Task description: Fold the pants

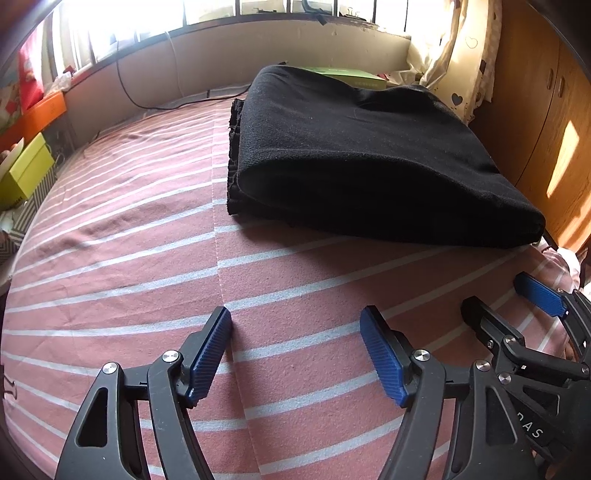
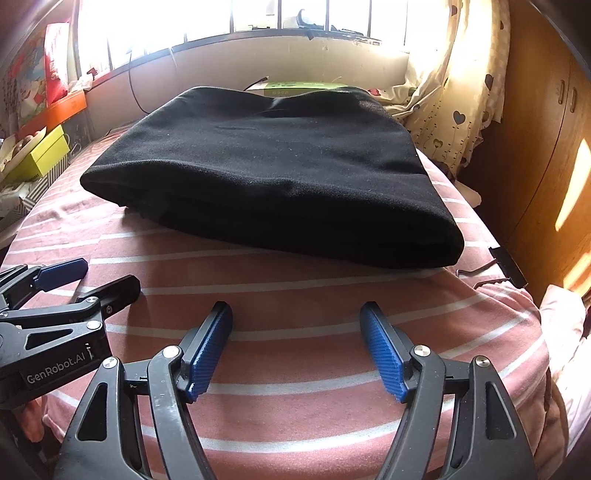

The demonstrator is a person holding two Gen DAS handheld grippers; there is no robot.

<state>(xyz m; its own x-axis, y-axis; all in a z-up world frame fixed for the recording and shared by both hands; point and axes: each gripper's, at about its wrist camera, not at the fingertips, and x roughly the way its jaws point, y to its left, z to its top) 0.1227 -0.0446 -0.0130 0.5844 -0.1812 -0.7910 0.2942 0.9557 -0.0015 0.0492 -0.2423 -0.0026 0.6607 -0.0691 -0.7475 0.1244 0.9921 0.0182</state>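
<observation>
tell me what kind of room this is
Probably a bedroom in a home: the black pants lie on a bed with a pink striped sheet, beside a heart-print curtain at a barred window and a wooden wardrobe.

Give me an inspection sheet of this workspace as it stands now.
Surface: pink striped sheet, mostly smooth.
Job's things: black pants folded into a thick stack, lying flat.
Clutter: yellow-green box and orange box at left edge; green box behind the pants; black clip at right edge.
Grippers: left gripper and right gripper both open, empty, short of the pants.
Cables: black cable along the far wall.
Surroundings: barred window, heart-print curtain, wooden cabinet.
</observation>
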